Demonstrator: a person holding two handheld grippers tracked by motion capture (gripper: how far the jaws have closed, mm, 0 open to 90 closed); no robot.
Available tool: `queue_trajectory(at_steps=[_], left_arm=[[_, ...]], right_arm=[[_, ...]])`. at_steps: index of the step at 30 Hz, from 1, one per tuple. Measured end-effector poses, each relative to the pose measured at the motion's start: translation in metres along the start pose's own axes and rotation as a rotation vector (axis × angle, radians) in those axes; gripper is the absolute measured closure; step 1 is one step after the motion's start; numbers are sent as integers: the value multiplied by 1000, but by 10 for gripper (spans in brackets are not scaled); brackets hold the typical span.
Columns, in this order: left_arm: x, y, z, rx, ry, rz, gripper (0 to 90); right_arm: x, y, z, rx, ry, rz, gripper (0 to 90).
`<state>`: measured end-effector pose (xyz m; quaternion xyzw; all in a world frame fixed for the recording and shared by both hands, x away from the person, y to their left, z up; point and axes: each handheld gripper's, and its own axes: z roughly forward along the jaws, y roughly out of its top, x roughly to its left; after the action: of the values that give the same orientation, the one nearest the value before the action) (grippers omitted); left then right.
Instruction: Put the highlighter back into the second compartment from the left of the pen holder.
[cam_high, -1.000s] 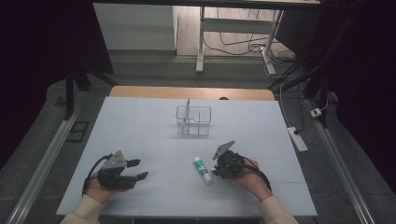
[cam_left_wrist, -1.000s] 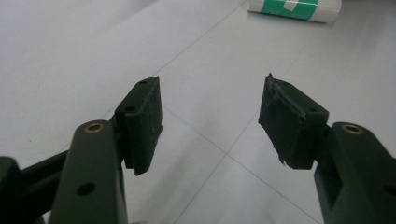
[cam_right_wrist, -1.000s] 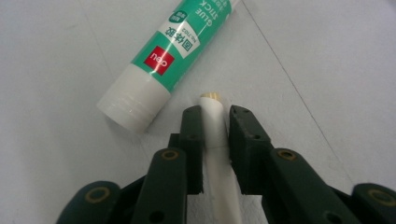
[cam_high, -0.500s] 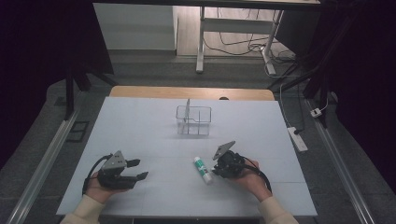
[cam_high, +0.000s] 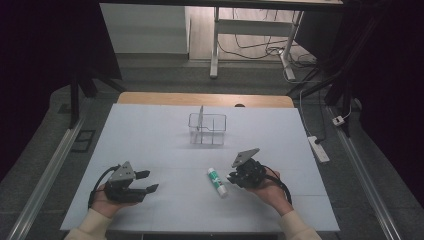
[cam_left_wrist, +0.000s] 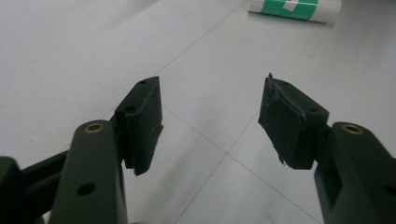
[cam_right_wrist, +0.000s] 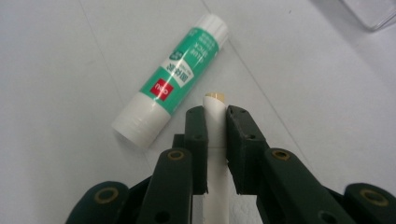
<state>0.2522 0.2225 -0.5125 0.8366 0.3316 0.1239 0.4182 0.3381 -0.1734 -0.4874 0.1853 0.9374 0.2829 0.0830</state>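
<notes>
A white and green glue stick (cam_high: 216, 181) lies flat on the white table (cam_high: 150, 135), just left of my right gripper (cam_high: 234, 176). In the right gripper view the glue stick (cam_right_wrist: 175, 77) lies ahead to the left. There my right gripper (cam_right_wrist: 215, 135) is shut on a slim white tube (cam_right_wrist: 215, 105) with a tan tip that pokes out past the pads. My left gripper (cam_high: 145, 182) rests at the front left, open and holding nothing. Its own view shows the left gripper (cam_left_wrist: 210, 119) with bare table between the pads and the glue stick (cam_left_wrist: 294, 8) far ahead.
A small clear basket (cam_high: 207, 129) with a raised handle stands mid-table toward the back. A white power strip (cam_high: 319, 148) lies on the floor off the table's right edge. A table leg and cables sit beyond the far edge.
</notes>
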Motion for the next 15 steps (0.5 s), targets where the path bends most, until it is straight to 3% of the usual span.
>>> queue_trajectory(at_steps=[15], left_arm=[[0,-1,0,3,4,3,394]], right_arm=[[-4,0,-15,-72,-19,34,781]])
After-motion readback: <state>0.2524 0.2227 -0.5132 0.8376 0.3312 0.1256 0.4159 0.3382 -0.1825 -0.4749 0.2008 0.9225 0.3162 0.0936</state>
